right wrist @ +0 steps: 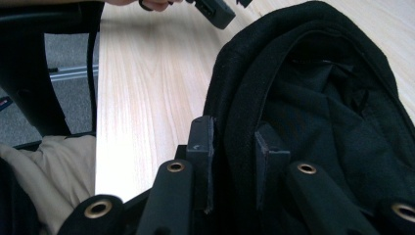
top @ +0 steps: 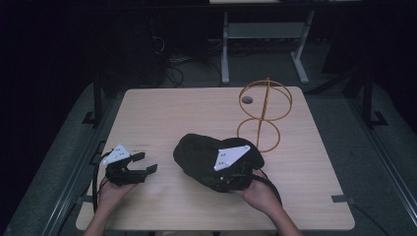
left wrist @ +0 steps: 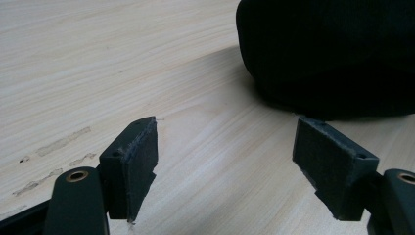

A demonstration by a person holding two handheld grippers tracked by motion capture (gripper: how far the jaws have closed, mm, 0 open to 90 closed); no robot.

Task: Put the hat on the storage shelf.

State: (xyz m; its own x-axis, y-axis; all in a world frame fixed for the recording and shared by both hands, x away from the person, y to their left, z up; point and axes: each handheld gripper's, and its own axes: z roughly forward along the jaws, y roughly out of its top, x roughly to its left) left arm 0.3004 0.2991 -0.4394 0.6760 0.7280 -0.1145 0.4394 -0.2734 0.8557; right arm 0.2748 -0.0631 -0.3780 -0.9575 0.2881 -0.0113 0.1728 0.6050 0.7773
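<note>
1. The right gripper [right wrist: 234, 147] clamps its flat rubbery pads on the thick rim of a black cloth hat [right wrist: 313, 103], soft and rumpled, with its lining showing.
2. The left gripper [left wrist: 225, 161] stands released; its blocky, matte jaws are wide apart above the pale woodgrain table [left wrist: 98, 58], and the hat's ribbed dome [left wrist: 333, 54] lies just ahead.
3. A gold wire stand [top: 263, 115] of thin rings rises beyond the right gripper [top: 235, 164].
</note>
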